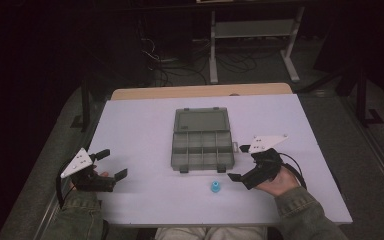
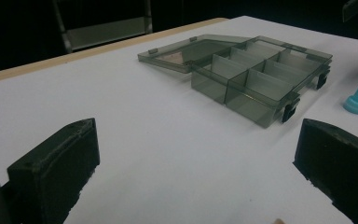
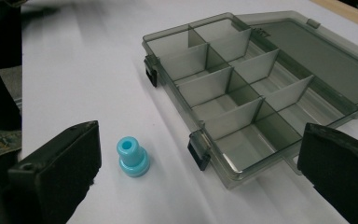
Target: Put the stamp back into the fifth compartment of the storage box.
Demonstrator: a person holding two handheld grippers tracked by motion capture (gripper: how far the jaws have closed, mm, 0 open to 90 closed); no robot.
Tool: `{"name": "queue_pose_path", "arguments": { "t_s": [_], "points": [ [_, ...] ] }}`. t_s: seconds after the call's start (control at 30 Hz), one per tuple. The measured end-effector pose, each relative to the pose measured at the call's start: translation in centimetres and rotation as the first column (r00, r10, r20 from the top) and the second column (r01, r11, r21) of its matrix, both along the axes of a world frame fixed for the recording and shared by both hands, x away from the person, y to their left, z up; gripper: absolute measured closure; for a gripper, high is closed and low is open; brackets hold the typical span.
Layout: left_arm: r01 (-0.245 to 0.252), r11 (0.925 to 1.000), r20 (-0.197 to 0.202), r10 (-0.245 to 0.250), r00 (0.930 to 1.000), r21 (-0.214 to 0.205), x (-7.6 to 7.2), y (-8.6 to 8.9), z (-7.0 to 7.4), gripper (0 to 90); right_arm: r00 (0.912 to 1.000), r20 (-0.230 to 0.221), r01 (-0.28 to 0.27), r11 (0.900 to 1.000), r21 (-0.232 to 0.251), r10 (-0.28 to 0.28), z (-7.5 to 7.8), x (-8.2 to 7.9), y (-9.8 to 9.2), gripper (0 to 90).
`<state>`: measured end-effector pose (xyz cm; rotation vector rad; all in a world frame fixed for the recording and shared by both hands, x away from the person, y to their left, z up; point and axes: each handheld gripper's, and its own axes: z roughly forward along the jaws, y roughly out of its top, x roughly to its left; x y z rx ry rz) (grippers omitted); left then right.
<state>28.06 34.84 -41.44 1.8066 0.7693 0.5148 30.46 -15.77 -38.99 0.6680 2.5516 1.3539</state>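
Fingers of both grippers stand apart and hold nothing. On the white counter [image 1: 130, 125] a smoky clear compartment box [image 1: 201, 150] lies open at the middle, its lid [image 1: 201, 120] folded flat on the far side and its two black latches facing the person. A small blue plug [image 1: 215, 186], upright with a hole in its top, stands on the counter just in front of the box, near its right latch. The right gripper [image 1: 236, 162] hovers close to the plug's right; the left gripper [image 1: 111, 163] sits well apart at the left edge. The compartments look empty, though the tint makes that hard to confirm.
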Motion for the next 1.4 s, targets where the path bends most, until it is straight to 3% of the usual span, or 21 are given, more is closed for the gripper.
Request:
{"name": "queue_pose_path", "arguments": {
  "t_s": [0.73, 1.2, 1.4],
  "points": [
    [0.003, 1.0000, 0.001, -0.003, 1.0000, 0.000, 0.0, 0.0, 0.0, 0.0, 0.9923, -0.067, -0.109, 0.9902, -0.087, 0.104, -1.6, -0.3, 3.0, 0.0],
    [0.007, 1.0000, 0.001, -0.007, 1.0000, 0.001, 0.0, 0.0, 0.0, 0.0, 0.9829, -0.088, -0.174, 0.9740, -0.146, 0.162, -2.3, -0.9, 4.8, 0.0],
    [0.009, 1.0000, 0.001, -0.009, 1.0000, 0.000, 0.0, 0.0, 0.0, 0.0, 0.9694, -0.128, -0.231, 0.9559, -0.182, 0.210, -2.8, -0.9, 5.5, 3.8]
  ]
}}
